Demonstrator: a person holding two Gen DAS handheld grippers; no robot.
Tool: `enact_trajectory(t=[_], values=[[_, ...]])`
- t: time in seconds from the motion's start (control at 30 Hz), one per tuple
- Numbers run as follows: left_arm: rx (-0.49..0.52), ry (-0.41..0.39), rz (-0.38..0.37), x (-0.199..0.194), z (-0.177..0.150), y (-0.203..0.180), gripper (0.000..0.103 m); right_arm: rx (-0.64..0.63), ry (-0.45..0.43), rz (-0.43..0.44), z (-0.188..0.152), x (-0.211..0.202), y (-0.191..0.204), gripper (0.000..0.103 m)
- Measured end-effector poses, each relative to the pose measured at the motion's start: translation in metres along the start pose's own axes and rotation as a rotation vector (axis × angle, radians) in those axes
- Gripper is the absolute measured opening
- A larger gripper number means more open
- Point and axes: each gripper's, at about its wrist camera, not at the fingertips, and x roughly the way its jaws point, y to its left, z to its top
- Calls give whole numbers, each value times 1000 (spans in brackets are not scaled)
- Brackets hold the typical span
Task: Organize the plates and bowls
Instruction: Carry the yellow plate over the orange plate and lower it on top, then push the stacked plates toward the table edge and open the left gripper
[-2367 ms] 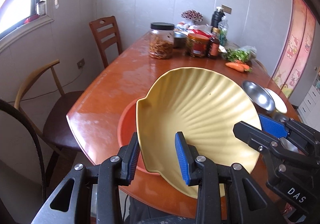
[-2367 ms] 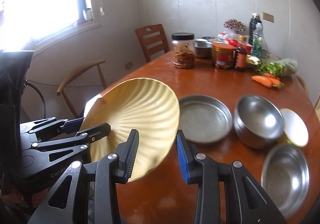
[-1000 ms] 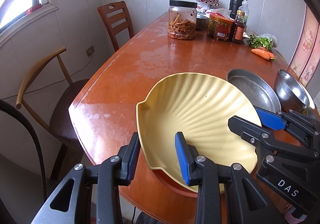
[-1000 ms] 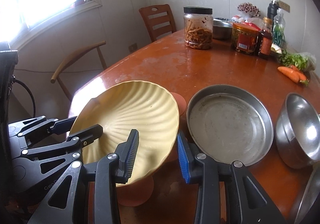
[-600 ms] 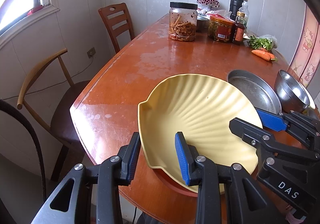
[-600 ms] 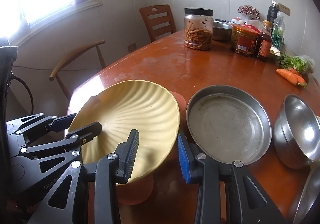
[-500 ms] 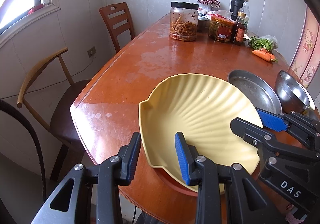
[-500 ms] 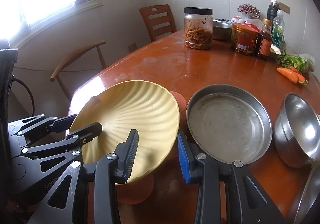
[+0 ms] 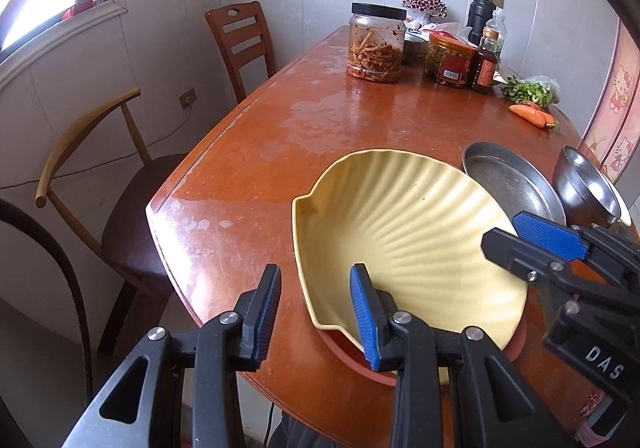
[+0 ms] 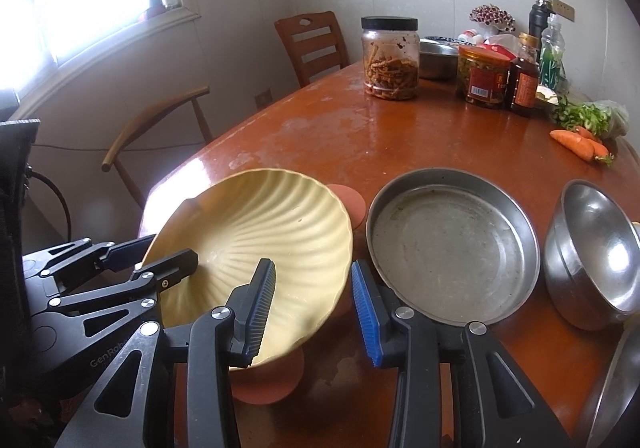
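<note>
**Shell plate seated on the red plate, both tongs at its rim**

The pale yellow shell-shaped ribbed plate (image 9: 404,232) rests, tilted, on a flat red-orange plate (image 10: 264,388) near the bench's (image 9: 280,136) near left corner. The left tongs (image 9: 314,318) straddle the plate's near-left rim and the right tongs (image 10: 314,306) its near-right rim. Both stand slightly apart; whether the pads press the rim cannot be told.

Step in hand, by judgement: settling the yellow plate onto the red one. The next move likely calls for spreading both tongs and withdrawing without dragging the rim, then addressing the shallow round steel pan (image 10: 452,244) and the deep steel bowl (image 10: 596,260) just beside it toward the right edge.
</note>
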Motion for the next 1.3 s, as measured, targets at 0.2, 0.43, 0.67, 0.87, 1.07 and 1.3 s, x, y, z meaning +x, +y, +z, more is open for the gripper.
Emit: enact_trajectory(t=[0.2,0.43,0.67,0.87,1.07,1.3], values=[[4,-4,-12,-3,-1,-2,36,33,-23,-17,1,-10,-12,41],[-5,-17,-24,-8,-1,0,37,58,-15,-43,-1,-15,-28,41],[-20,-33,-31,-14,-1,3,38,73,8,-54,-2,-10,-37,41],[-19,-39,-47,-20,-3,2,39,33,56,-37,-6,-4,-40,41],[2,-40,-53,-25,-5,-7,40,3,111,-17,-3,7,-47,48],[-1,-39,-44,-28,-5,-10,41,-29,157,12,-9,5,-52,50]])
